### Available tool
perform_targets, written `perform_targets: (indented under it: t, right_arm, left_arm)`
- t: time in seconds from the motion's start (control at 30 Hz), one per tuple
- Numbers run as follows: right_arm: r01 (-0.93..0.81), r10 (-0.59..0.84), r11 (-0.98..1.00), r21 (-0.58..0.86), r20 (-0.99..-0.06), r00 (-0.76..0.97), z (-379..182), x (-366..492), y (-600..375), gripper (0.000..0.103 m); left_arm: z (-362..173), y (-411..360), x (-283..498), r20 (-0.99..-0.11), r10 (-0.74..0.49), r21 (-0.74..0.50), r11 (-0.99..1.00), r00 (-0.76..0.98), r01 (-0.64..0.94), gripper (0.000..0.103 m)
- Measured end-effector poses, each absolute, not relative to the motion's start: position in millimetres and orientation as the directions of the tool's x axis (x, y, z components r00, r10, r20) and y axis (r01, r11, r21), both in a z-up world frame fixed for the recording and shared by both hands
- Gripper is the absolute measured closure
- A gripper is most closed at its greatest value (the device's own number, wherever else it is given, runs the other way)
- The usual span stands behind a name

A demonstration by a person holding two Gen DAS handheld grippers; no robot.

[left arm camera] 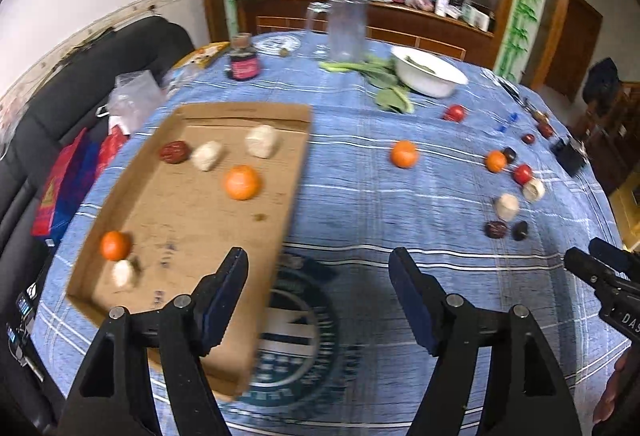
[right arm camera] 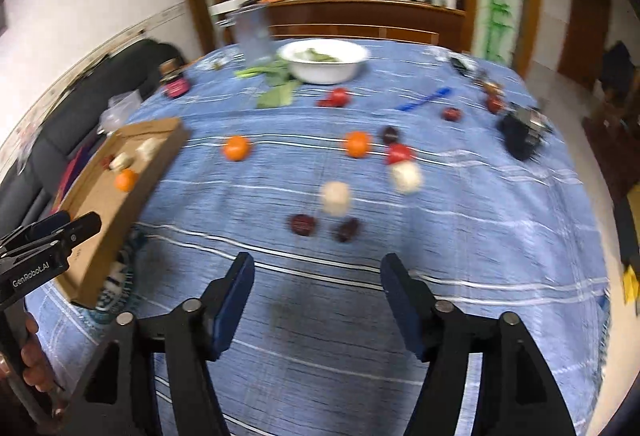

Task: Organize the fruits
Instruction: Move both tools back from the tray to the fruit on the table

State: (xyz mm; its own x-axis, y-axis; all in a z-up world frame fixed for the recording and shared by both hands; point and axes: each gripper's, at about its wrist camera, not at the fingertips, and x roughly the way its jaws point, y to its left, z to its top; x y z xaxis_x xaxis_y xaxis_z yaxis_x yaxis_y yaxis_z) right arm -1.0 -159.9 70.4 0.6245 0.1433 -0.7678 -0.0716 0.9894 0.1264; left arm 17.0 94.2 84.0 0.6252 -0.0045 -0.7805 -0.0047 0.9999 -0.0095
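A shallow cardboard tray [left arm camera: 192,220] lies on the left of the blue cloth and holds two oranges [left arm camera: 241,182], several pale lumps [left arm camera: 261,141] and a dark red date [left arm camera: 173,152]. My left gripper [left arm camera: 318,260] hovers open over the tray's right edge, nothing between its fingers. Loose fruit is spread to the right: oranges [right arm camera: 236,148] [right arm camera: 357,144], red tomatoes [right arm camera: 399,154], pale lumps [right arm camera: 335,198], dark dates [right arm camera: 303,224]. My right gripper [right arm camera: 316,264] is open above bare cloth, just short of the dates. The tray [right arm camera: 120,204] sits at the left of the right wrist view.
A white bowl [right arm camera: 324,62] with greens, leafy stalks [left arm camera: 384,88] and a clear jug [left arm camera: 346,30] stand at the far side. A dark jar [left arm camera: 243,58] and plastic bags [left arm camera: 132,100] lie far left. A black object [right arm camera: 520,134] sits at the right edge. A dark sofa borders the left.
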Motion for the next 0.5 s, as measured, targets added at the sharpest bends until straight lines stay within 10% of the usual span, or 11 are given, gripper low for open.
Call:
perform_targets:
  t: [0.5]
  right_arm:
    - [-0.054,0.109,0.994,0.097,-0.771,0.627,48.4,25.5,-224.2,0.032]
  left_arm:
    - [54.9,26.7,24.6,-0.847,-0.03,0.021,0.996,0.53,0.09,0.027]
